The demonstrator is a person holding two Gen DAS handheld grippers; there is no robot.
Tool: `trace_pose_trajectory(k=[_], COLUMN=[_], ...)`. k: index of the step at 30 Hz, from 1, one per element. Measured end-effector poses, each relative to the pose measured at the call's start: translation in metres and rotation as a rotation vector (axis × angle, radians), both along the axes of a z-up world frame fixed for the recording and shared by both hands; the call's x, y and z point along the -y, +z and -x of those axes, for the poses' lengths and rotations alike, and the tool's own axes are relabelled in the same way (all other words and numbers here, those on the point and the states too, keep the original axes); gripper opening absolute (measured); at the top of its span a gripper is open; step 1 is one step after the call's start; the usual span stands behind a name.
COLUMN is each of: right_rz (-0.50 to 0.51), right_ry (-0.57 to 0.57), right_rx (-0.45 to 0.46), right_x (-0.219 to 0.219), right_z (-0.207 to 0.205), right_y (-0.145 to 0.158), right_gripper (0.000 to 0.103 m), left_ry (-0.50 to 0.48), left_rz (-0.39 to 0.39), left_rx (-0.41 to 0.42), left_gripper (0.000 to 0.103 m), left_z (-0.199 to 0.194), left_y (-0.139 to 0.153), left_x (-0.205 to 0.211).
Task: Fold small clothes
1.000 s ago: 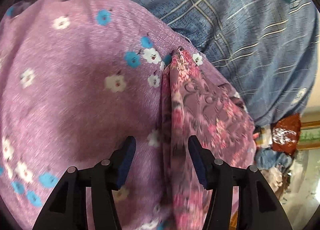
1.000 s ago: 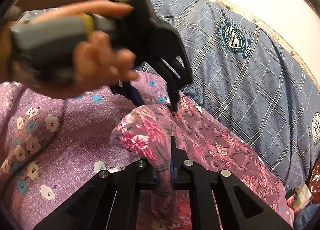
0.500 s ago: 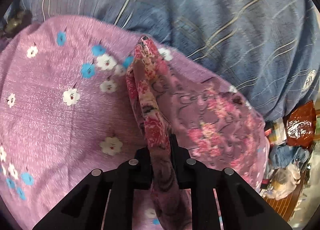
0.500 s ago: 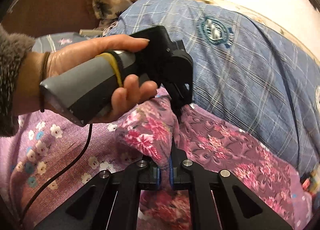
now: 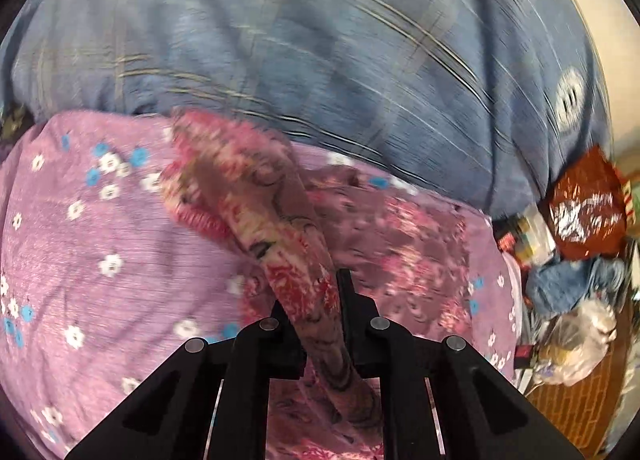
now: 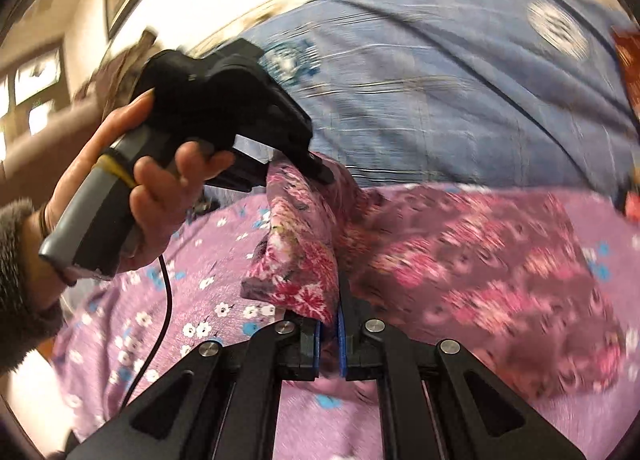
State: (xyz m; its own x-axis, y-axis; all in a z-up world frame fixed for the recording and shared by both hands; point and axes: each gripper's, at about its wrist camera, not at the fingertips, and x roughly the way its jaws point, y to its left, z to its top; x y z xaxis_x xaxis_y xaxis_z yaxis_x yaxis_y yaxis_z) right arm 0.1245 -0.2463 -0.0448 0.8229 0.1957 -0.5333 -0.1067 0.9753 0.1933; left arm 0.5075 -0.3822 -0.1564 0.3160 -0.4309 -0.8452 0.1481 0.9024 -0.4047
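I have both claws clamped on the pink floral fabric garment (image 5: 256,196): left gripper (image 5: 320,324) just closed, angled down; right gripper (image 6: 329,334) pinching its edge.

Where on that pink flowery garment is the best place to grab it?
Along its bunched edge, from above, as both do now: the left gripper and right gripper are each shut on that raised edge of the pink floral garment, whose remainder trails on the purple sheet.

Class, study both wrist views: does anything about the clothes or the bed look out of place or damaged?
Nothing looks damaged or spilled. The floral garment hangs bunched between the left tongs and right tongs, as folding would require. Only the clutter beside the bed looks untidy.
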Motion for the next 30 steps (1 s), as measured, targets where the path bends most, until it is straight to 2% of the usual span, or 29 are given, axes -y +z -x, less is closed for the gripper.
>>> trace_pose_trajectory(k=[4,8,12,15,17,20,22,24,26,27,28,29,30], right_rz=[-0.121,-0.205,-0.366,-0.479,-0.504,-0.529,-0.533,-0.531,-0.505,-0.490,-0.483,-0.490,-0.504], right_ry=[-0.019,-0.026,-0.073,-0.134,-0.162,-0.185,-0.191,-0.179,-0.182,-0.185,-0.186,-0.177,-0.172], right_rx=[-0.007,-0.026,-0.073,-0.140,-0.189,-0.267,-0.258,-0.237,-0.200,-0.192,-0.185,-0.182,-0.183], right_x=[0.037,0.066,0.107,0.136,0.145,0.153,0.156,0.156,0.155,0.155,0.156,0.156,0.159], right_z=[0.009,0.012,0.017,0.018,0.016,0.009,0.008,0.007,0.004,0.003,0.002,0.001,0.001], right_y=[-0.010,-0.014,-0.022,-0.037,-0.047,-0.060,-0.059,-0.055,-0.049,-0.049,-0.050,-0.049,-0.049], right_gripper=[0.006,0.006,0.006,0.006,0.012,0.020,0.026,0.043,0.048,0.043,0.035,0.008,0.009], left_ry=[-0.027,-0.038,-0.087,-0.114,-0.122,-0.115,-0.100,-0.104,-0.106,-0.106,-0.104,-0.101,-0.097], left_rz=[-0.111,-0.149,-0.206,-0.274,-0.326,-0.339,-0.320,-0.321,-0.327,-0.330,-0.338,-0.344,-0.345], left_rx=[0.041,0.036,0.041,0.026,-0.015,-0.073,-0.091,-0.103,-0.093,-0.085,-0.067,-0.049,-0.032], left_gripper=[0.011,0.011,0.011,0.014,0.017,0.023,0.030,0.031,0.031,0.029,0.021,0.018,0.016], left_z=[0.010,0.011,0.010,0.006,-0.002,-0.014,-0.019,-0.022,-0.023,-0.024,-0.022,-0.020,-0.017], left_y=[0.008,0.005,-0.007,-0.029,-0.049,-0.068,-0.073,-0.076,-0.078,-0.078,-0.077,-0.075,-0.073], left_x=[0.047,0.085,0.126,0.155,0.168,0.174,0.174,0.175,0.176,0.178,0.179,0.180,0.181])
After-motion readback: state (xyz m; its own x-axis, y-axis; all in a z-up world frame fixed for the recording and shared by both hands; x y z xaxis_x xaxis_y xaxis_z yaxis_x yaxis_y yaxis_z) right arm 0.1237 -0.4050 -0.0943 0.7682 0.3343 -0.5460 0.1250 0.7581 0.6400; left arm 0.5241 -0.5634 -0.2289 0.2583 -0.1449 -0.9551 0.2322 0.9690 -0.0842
